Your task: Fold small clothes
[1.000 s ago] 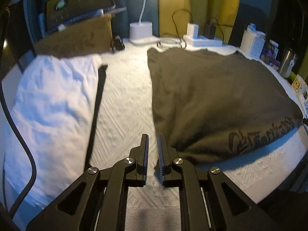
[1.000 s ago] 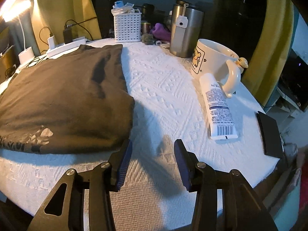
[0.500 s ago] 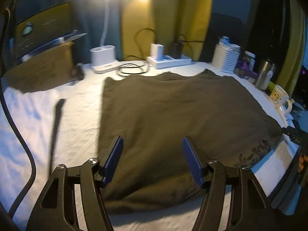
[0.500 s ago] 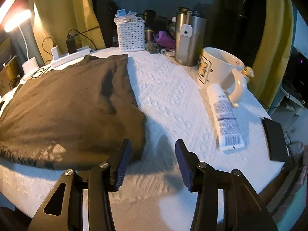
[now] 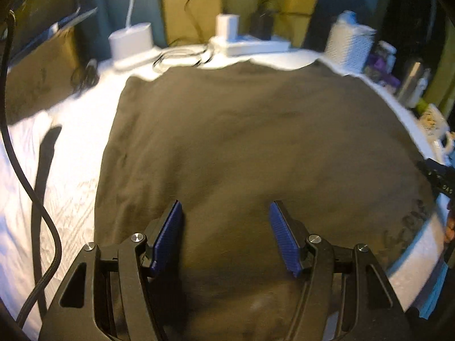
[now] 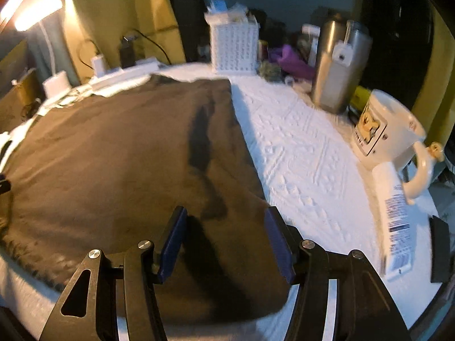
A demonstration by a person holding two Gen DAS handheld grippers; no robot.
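Note:
A dark olive-brown garment (image 5: 250, 147) lies flat on the white textured cloth (image 5: 71, 176), its printed lettering near the front right edge. My left gripper (image 5: 226, 237) hovers open over the garment's near middle, blue pads apart, nothing between them. In the right wrist view the same garment (image 6: 113, 164) fills the left half. My right gripper (image 6: 224, 241) stands open above its near right corner, with the cloth's right edge just inside the right pad. Neither gripper presses on the fabric.
At the back stand a white lamp base (image 5: 130, 39), a power strip (image 5: 250, 45) with cables and a white basket (image 6: 234, 47). A steel tumbler (image 6: 338, 68), a cream mug (image 6: 381, 128), a lotion tube (image 6: 396, 224) and a dark flat object (image 6: 440, 250) sit at the right.
The left gripper opened from nearly shut and moved right, from the garment's left edge to over its middle. The right gripper widened a little and moved left over the garment's right corner.

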